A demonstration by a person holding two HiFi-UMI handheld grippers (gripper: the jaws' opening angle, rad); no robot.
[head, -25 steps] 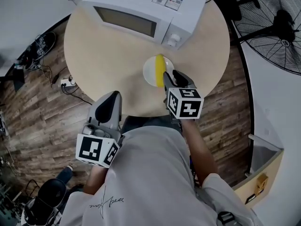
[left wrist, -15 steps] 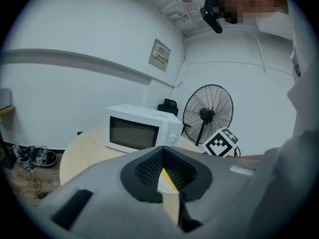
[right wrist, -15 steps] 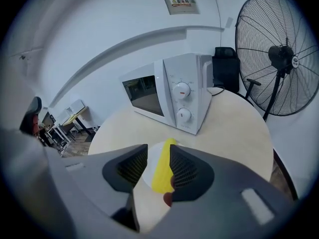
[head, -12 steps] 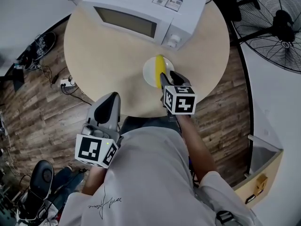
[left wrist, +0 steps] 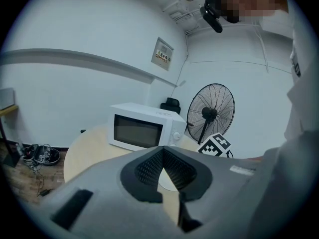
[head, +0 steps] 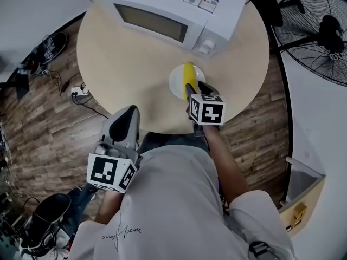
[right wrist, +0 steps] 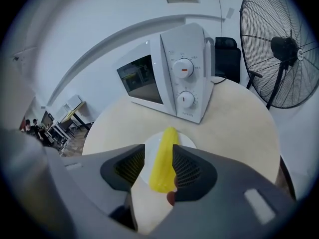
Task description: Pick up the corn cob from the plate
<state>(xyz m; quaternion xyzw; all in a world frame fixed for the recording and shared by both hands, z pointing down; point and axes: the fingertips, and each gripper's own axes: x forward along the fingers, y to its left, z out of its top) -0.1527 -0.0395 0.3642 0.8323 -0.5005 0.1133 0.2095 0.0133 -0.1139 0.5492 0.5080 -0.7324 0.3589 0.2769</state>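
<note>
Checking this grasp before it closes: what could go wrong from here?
The right gripper has just been opening its jaws. They straddle the corn cob off-centre, close to one pad, so closing could roll it sideways. The cob's near end sits at the plate rim, so a low pad might tip the plate.

A white box-shaped microwave oven (head: 179,10) is set at the far side of a round beige wooden table (head: 124,75). A yellow corn cob (head: 189,73) is laid on a small white round plate (head: 175,83) before it. The cob's near end is seen between the jaws of the right gripper (head: 199,90), which have just been opening. The left gripper (head: 126,117) is held at the table's near edge.
</note>
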